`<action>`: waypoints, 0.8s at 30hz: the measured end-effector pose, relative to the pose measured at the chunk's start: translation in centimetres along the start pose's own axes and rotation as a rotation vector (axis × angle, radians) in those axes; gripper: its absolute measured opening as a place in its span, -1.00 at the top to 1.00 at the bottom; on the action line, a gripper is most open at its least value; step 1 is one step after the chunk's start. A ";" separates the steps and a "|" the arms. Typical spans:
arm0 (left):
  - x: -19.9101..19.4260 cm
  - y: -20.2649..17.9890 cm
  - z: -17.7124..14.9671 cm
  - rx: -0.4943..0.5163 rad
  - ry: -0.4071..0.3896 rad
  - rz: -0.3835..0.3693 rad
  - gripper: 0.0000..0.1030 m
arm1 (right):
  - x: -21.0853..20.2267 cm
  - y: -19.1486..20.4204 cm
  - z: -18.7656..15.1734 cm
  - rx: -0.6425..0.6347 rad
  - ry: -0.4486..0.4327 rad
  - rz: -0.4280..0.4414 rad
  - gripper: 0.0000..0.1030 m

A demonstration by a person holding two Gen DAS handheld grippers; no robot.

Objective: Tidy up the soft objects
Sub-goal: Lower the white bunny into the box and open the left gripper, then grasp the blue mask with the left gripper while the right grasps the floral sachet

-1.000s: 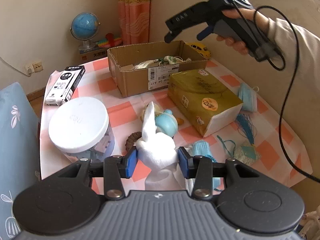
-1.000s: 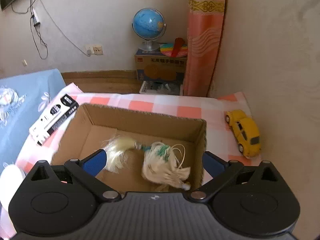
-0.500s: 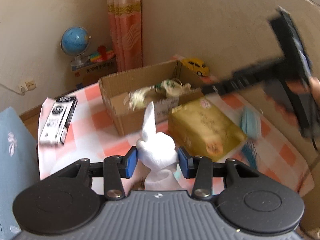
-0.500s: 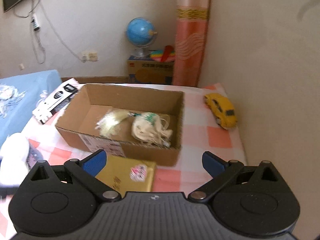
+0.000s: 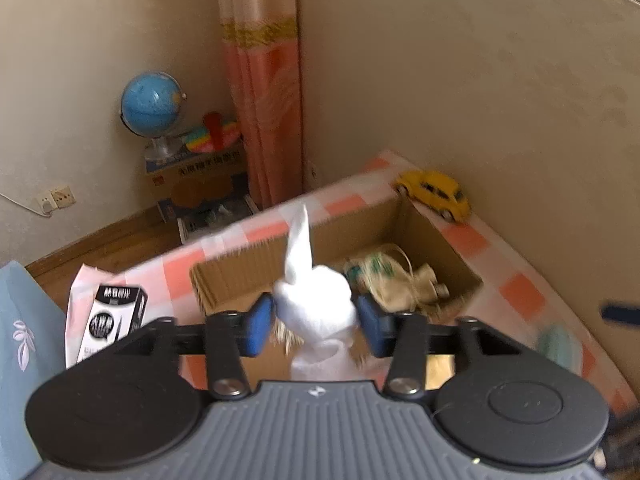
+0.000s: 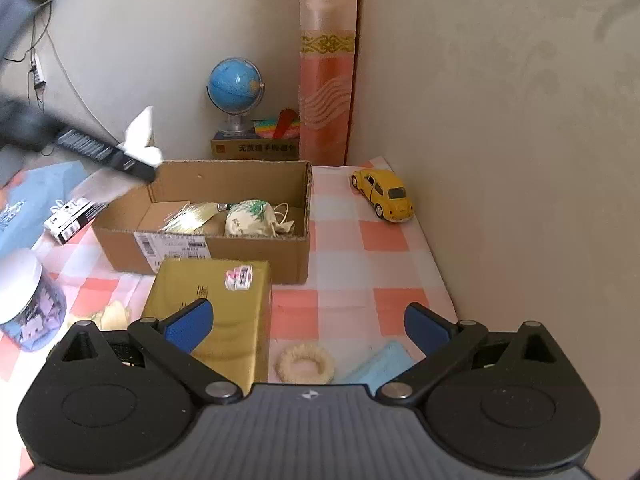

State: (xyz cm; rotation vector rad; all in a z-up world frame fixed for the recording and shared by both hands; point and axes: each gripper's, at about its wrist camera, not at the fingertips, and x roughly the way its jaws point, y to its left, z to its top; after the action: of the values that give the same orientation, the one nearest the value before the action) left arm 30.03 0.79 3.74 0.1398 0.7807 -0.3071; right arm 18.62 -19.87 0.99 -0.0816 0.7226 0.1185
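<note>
I am opening my left tongs (image 5: 315, 322) around the white sock (image 5: 316, 300) over the cardboard box (image 5: 436, 248); my right tongs (image 6: 307, 325) are hanging open, empty, above the bench (image 6: 344, 240).

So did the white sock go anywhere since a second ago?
Yes. The white sock, between the left gripper's opening jaws, went from over the table to above the cardboard box.

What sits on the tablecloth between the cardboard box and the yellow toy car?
Nothing: in the right wrist view, only bare checked tablecloth separates the cardboard box from the yellow toy car.
</note>
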 end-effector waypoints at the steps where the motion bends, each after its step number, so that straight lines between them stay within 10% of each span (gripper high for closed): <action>1: 0.3 0.2 0.2 -0.010 -0.012 0.006 -0.65 | -0.3 -0.1 -0.4 0.000 -0.007 0.001 -1.00; 24: -9.7 -3.1 -12.9 0.030 -0.077 0.013 -0.87 | -4.7 3.4 -9.9 -0.098 0.126 0.240 -1.00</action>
State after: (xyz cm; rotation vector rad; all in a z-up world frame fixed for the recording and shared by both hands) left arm 13.87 3.04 1.49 0.1607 0.6992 -0.3105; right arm 8.14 -18.02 -3.42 -0.0964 0.8512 0.3809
